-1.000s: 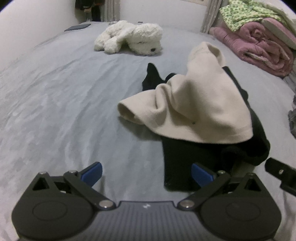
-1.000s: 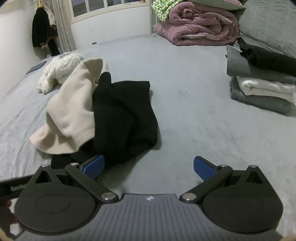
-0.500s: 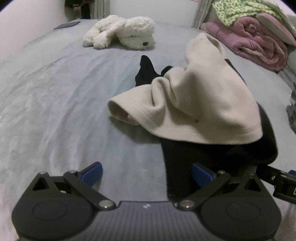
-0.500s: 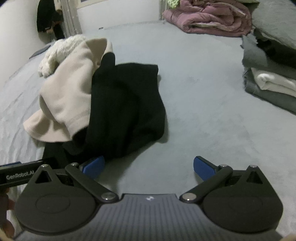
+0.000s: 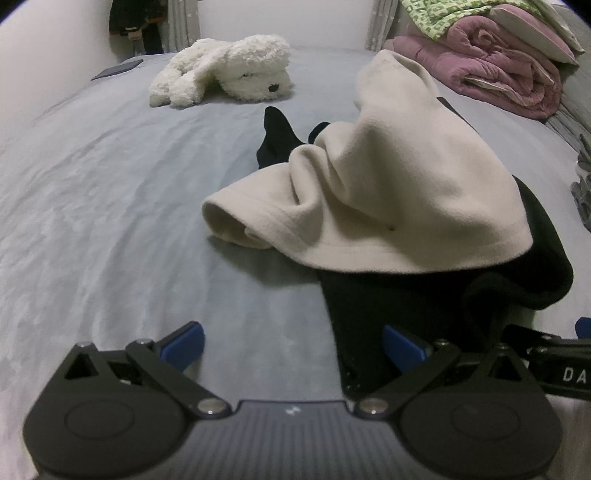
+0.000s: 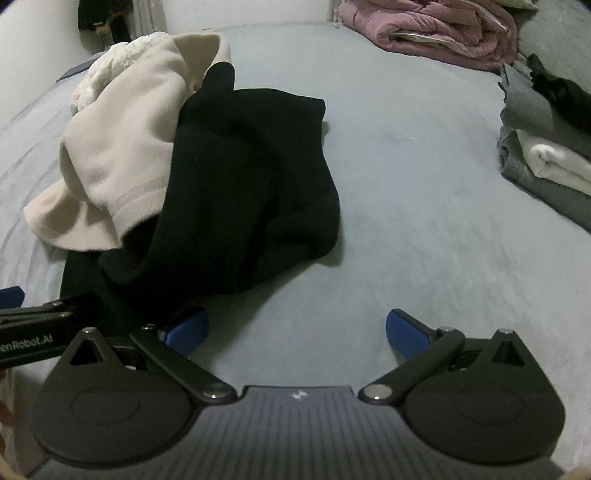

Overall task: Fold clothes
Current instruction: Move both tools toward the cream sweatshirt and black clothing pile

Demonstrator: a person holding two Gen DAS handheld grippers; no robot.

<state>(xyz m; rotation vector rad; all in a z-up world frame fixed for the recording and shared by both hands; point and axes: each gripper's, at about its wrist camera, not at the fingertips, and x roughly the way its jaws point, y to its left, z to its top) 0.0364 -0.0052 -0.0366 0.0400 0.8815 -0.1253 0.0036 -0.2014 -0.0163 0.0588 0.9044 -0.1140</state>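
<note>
I have the grey bed [image 5: 110,206] filling both views, and the heap of clothes lies near its middle. The biggest piece is the black garment [image 6: 240,192], crumpled in thick folds and spreading toward me; the cream fleece top [image 5: 388,192] is draped over its far-left part, peaked at the back, with a hemmed edge curling open toward the left wrist view.

My left gripper [image 5: 291,341] sits low at the near edge of the heap with its jaws spread wide and nothing between them; its right blue pad [image 5: 404,343] lies just over the near strip of black cloth, while its left one is over bare sheet. My right gripper [image 6: 295,328] is likewise spread and empty, its left pad [image 6: 186,330] just at the black garment's near hem, the other over bare sheet. The two grippers are close beside each other; each shows at the edge of the other's view.

Beyond the heap lies a white plush dog [image 5: 229,70], well apart from it. A rolled pink quilt [image 6: 428,26] sits at the far right, and a stack of folded clothes [image 6: 546,155] stands to the right. A dark flat object [image 5: 116,69] rests far left.
</note>
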